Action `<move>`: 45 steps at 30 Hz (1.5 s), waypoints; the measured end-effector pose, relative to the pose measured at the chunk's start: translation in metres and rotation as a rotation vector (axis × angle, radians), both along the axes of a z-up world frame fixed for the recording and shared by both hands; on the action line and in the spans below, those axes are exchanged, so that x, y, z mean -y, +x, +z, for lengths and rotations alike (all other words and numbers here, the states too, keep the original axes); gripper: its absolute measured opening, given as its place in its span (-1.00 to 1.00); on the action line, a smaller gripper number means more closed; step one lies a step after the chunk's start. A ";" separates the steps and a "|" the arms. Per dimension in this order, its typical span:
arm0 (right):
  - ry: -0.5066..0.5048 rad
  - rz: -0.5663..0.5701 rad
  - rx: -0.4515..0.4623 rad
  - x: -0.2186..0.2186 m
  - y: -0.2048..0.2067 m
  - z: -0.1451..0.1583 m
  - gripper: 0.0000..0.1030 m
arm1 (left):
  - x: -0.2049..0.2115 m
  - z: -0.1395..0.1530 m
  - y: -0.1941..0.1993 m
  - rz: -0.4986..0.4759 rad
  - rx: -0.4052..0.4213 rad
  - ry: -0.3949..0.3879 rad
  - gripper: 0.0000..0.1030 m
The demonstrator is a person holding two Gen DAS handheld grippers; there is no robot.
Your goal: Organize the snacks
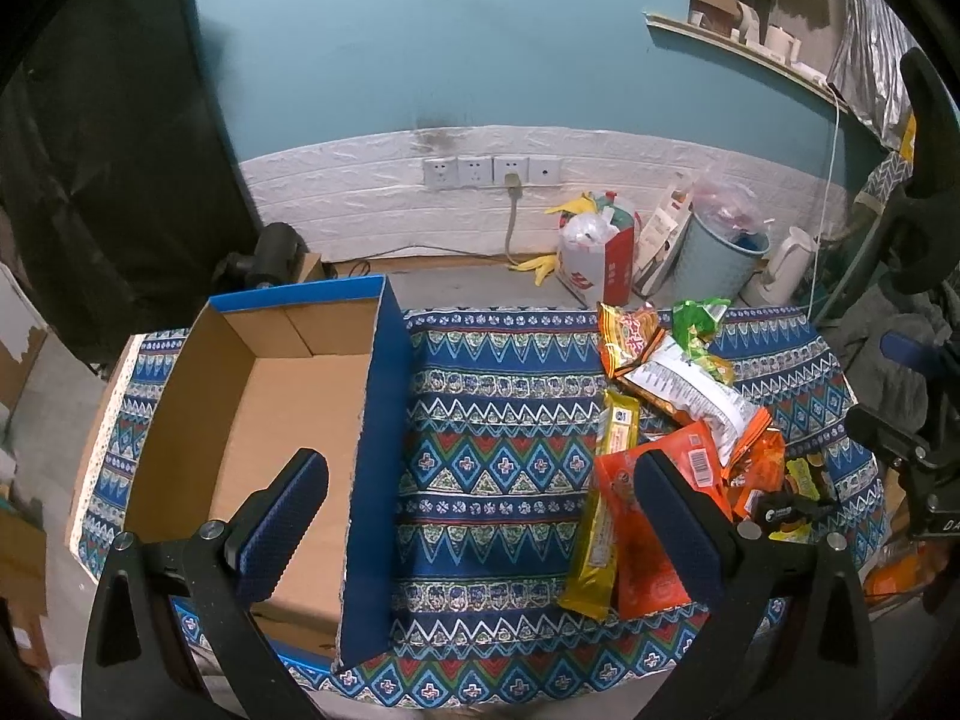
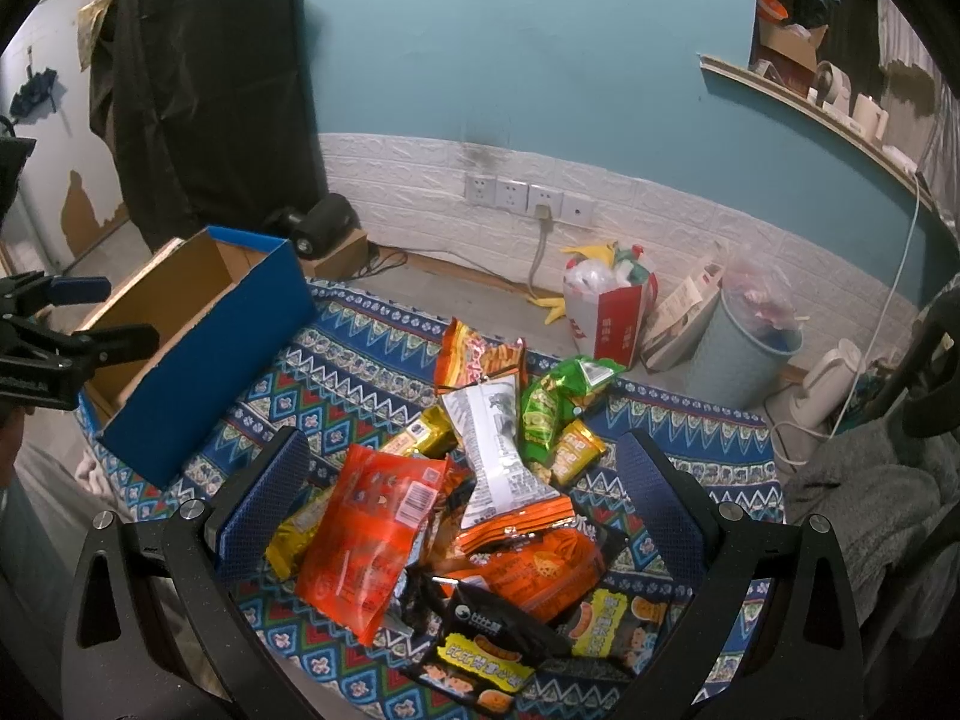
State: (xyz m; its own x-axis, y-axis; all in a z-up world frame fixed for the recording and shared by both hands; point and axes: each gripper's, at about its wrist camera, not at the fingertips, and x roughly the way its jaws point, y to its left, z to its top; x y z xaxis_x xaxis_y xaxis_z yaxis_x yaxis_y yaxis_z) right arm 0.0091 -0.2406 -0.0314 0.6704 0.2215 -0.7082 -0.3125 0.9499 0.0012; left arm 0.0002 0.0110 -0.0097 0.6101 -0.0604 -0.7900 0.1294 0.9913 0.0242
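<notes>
Teal wall and white brick-look panelling stand behind a low surface under a patterned blue cloth (image 1: 498,420). Snacks (image 2: 480,480) lie heaped on that cloth, loose and overlapping: an orange packet (image 2: 366,534) nearest, a white-and-silver bag (image 2: 498,450) across the middle, green bags (image 2: 552,408) at about 1 o'clock of the heap, and black-and-yellow packs (image 2: 540,648) at 6 o'clock.

At 10 o'clock of the heap sits a blue box (image 2: 204,348), open on top with nothing inside, probably meant to take the snacks.

Right gripper (image 2: 462,498) hangs over the heap, fingers spread wide, pinching nothing; it looks set to choose a packet. Left gripper (image 1: 480,516) hangs between box and heap, also spread and holding nothing, likely waiting its turn.

Beyond the cloth, on the floor by the wall, stand a pale bin (image 1: 720,258), a red-and-white bag (image 1: 600,264) of rubbish and a white kettle (image 1: 786,270). Wall sockets (image 1: 492,171) sit above, one with a plug in.
</notes>
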 end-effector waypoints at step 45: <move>0.033 -0.144 -0.205 0.037 -0.018 -0.053 0.94 | 0.047 -0.073 0.001 -0.088 -0.204 0.011 1.00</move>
